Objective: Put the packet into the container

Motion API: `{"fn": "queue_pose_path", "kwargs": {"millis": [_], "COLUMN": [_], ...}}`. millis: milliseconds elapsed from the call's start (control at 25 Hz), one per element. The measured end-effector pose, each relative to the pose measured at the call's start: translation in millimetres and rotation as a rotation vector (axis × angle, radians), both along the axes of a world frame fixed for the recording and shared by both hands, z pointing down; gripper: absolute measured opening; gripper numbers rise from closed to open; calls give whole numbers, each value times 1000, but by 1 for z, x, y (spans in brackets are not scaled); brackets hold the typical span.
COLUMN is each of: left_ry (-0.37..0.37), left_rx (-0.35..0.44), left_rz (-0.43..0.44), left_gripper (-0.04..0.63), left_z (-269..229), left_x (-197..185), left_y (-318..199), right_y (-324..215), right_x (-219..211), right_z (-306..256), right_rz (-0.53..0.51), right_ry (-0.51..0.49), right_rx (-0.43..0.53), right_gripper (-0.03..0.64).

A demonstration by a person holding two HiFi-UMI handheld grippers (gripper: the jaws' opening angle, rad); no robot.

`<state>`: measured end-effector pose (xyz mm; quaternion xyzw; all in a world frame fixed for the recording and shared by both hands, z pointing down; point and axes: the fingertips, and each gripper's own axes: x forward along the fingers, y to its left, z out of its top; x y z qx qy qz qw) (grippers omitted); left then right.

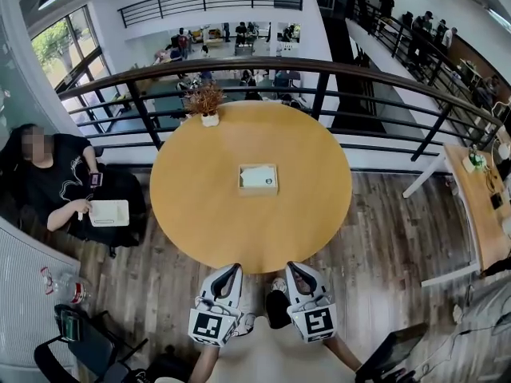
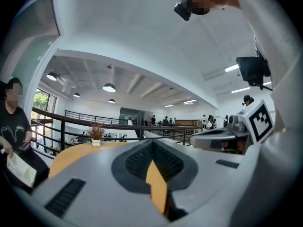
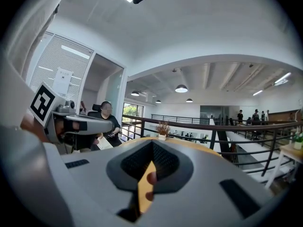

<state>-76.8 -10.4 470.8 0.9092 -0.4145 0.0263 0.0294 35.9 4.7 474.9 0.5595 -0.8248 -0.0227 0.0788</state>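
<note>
Head view shows the round, honey-coloured wooden table (image 1: 200, 214) filling the middle of the frame. The white-shelled left gripper (image 1: 230, 270) and right gripper (image 1: 298, 270) hang at the lower centre, just off the table's near edge. Both sets of jaws are pressed together with nothing in them. Well apart from them, at the table's centre, sits the small, shallow, square wooden container (image 1: 258, 191), and the flat white packet (image 1: 257, 177) appears to lie inside its rim already. If it needs seating, I would spread one gripper's jaws first, come down from above, and steady the light container with the other.
</note>
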Motion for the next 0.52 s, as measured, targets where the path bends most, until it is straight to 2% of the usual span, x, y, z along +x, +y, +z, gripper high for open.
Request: {"fn": "queue_pose_path", "kwargs": {"millis": [80,240,400,520], "left_ry": [-4,4,-4,-8], "left_rx": [1,-12,0,-2], "left_rz": [-7,-5,-5,-6], "left_gripper": [5,5,6,5], "left_z": [0,-6,-20,-27], "left_x": [1,-4,-1,6], "left_y": [0,1,10,16], "right_y": [-1,-2,6,14], "right_x": [1,-3,0,7], "right_z": [0,-6,-21,-27], "right_rz": [-8,4,-17,-20], "right_ry": [11,-4,49,56], "right_rx": [17,-33,10,8], "right_gripper": [3,3,3,3]}}
